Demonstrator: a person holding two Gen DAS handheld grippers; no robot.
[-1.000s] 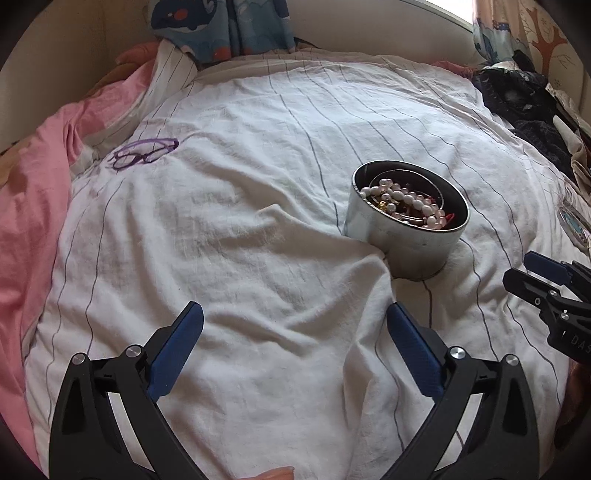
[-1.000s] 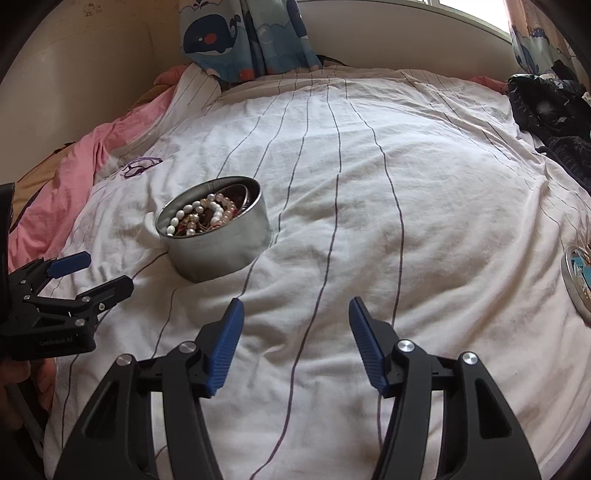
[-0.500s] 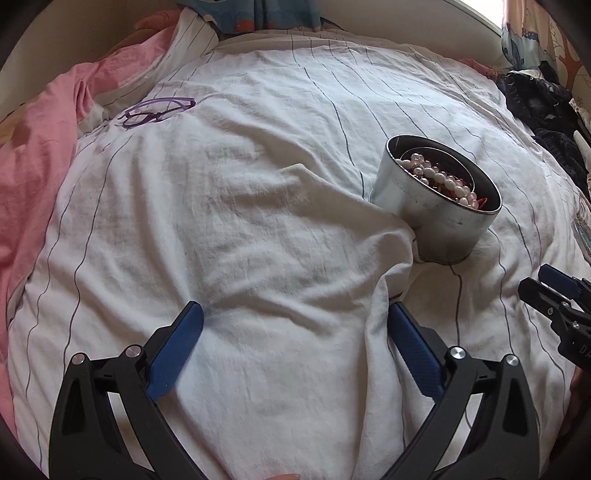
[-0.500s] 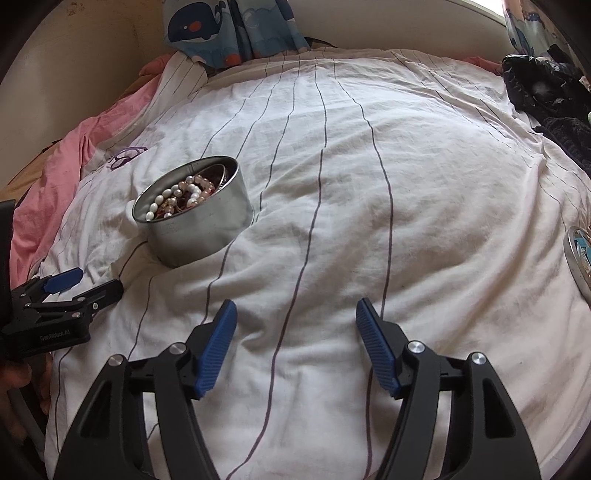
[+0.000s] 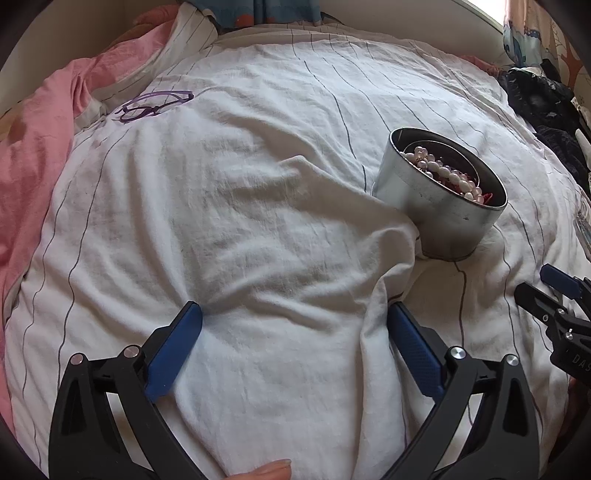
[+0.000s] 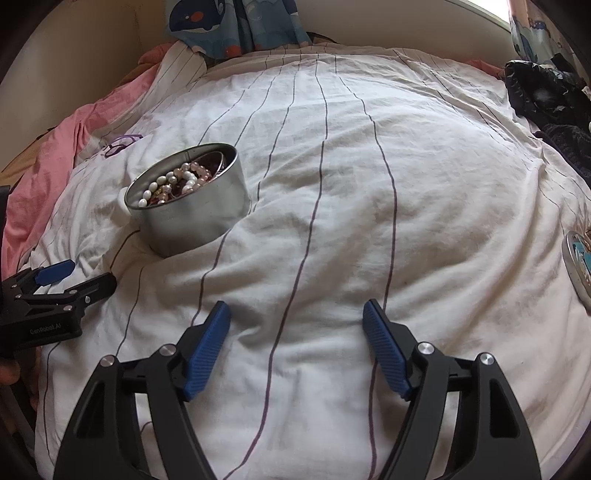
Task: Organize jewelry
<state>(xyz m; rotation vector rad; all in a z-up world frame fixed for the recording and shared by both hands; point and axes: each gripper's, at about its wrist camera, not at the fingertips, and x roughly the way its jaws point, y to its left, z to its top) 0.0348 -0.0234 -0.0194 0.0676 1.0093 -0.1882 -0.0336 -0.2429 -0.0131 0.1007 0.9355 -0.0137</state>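
Note:
A round silver tin [image 5: 443, 218] stands on the white striped duvet [image 5: 258, 221], filled with pearl bead strings [image 5: 443, 173] and reddish jewelry. It also shows in the right wrist view [image 6: 192, 221], with the beads [image 6: 173, 184] inside. My left gripper [image 5: 293, 314] is open and empty, low over the duvet, with the tin ahead to its right. My right gripper [image 6: 297, 314] is open and empty, with the tin ahead to its left. Each gripper shows at the edge of the other's view, the right one [image 5: 554, 291] and the left one [image 6: 70, 277].
Purple-framed glasses [image 5: 151, 105] lie far left on the duvet. Pink bedding [image 5: 33, 147] lies along the left side. Dark clothes [image 6: 546, 92] are piled at the far right. A round tin lid [image 6: 578, 262] lies at the right edge. A whale-print curtain [image 6: 229, 26] hangs behind.
Both grippers have moved forward and lower toward the bed; the tin looks closer. The right gripper's jaws have opened wider. Nothing was picked up.

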